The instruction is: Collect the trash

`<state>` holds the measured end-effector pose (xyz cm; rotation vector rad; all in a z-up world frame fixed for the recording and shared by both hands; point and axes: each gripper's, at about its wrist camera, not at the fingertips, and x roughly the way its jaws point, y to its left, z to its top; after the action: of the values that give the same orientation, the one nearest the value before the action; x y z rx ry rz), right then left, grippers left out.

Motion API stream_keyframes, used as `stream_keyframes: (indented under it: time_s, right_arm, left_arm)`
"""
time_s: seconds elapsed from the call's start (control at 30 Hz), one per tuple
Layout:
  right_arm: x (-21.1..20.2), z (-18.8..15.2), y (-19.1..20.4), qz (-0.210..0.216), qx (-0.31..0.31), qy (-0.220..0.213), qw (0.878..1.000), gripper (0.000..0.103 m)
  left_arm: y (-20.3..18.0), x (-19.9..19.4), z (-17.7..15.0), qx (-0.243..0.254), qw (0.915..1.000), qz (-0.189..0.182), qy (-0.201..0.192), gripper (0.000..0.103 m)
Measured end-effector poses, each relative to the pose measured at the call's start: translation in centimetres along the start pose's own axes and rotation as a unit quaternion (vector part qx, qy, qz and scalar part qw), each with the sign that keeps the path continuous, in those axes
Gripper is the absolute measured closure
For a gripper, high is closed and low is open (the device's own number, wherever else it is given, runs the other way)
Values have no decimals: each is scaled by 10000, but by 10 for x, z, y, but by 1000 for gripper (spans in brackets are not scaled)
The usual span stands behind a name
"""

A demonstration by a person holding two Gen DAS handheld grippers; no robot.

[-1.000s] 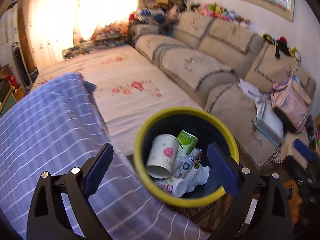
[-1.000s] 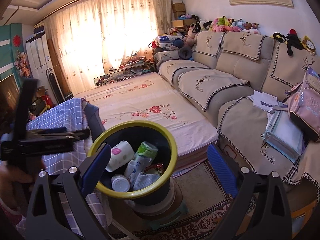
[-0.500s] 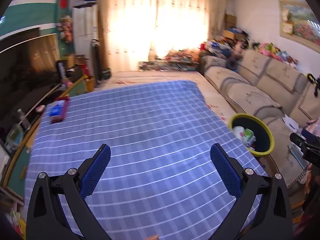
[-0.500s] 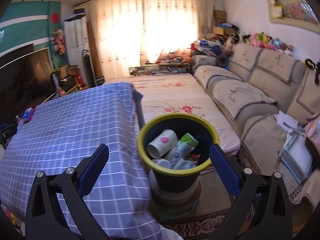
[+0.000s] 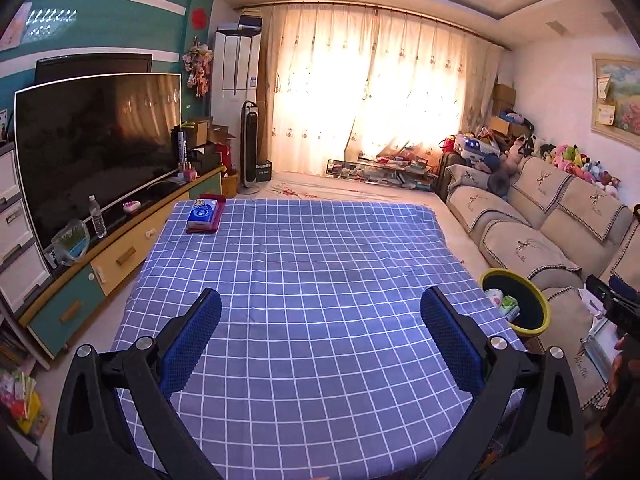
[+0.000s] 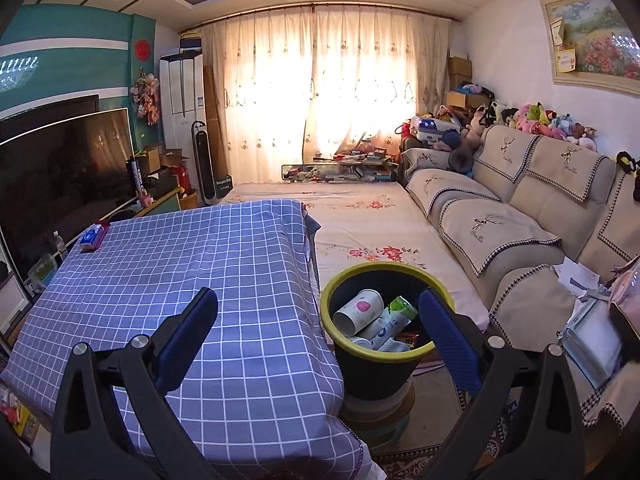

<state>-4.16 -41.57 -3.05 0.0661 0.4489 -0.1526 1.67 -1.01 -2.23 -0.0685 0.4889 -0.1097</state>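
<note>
Both tongs are held spread wide and nothing is gripped in either: the left tongs (image 5: 320,336) are poised over the middle of the table (image 5: 304,264), the right tongs (image 6: 318,332) over its corner nearest the trash bin (image 6: 362,372). The bin is set just beside the table's sofa-side edge, on a low stand. Inside it a white paper cup (image 6: 359,312), a green-topped bottle (image 6: 394,316) and some crumpled pieces are seen — trash that can be taken as collected. On the checked cloth no loose litter is visible; only a blue tissue pack (image 5: 203,213) on a red tray is left, at the far corner from the bin, and it is judged to be no trash. The task is therefore judged close to finished, or finished — what lies outside the views cannot be told.
</note>
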Motion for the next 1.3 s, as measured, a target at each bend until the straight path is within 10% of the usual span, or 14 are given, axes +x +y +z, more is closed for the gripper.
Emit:
stream_keyframes:
  time_s: [1.3]
  right_arm:
    - [-18,-1,16,289,-79,-191,9994,7]
  left_arm:
    - [-8,-28,0,-100,9996,-53,-248,5]
